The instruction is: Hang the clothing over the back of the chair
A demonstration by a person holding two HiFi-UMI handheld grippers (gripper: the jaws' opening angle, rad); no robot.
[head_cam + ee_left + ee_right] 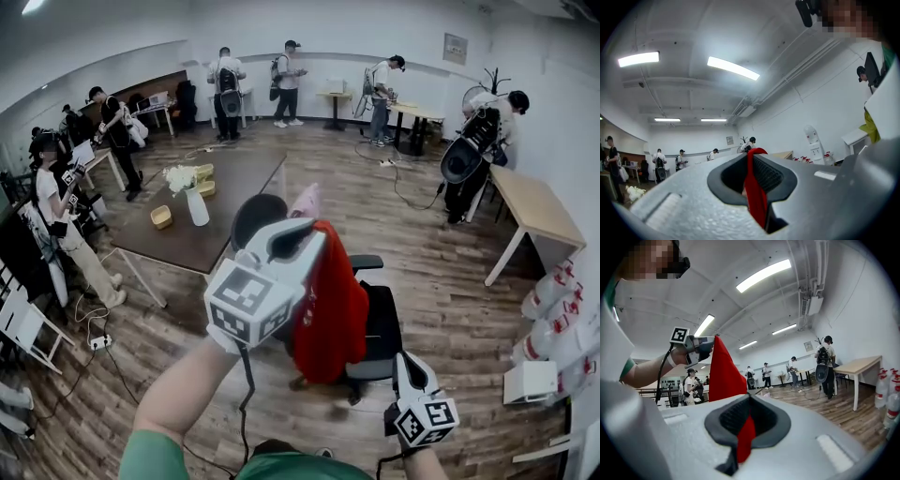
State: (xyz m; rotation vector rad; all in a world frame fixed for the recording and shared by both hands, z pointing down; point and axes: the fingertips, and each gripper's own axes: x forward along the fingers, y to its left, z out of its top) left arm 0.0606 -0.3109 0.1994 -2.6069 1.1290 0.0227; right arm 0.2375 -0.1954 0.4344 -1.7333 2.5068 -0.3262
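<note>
Red clothing [330, 314] hung clamped in both the left gripper [298, 232] and right gripper [405, 361], lifted by the chair [382, 323], seemingly not yet draped over its back.

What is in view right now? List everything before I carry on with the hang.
clothing: one, red, held up by the chair
chair: one, black, centre, behind the clothing
dark table: one, brown, left of the chair
vase: one, white with pale flowers, on the dark table
bowl: one, yellow, on the dark table
light table: one, pale wood, right
bottles: several, white and red, far right
people: several, around the room's edges
left gripper: one, white, jaws shut on the clothing
right gripper: one, white, jaws shut on the clothing
</note>
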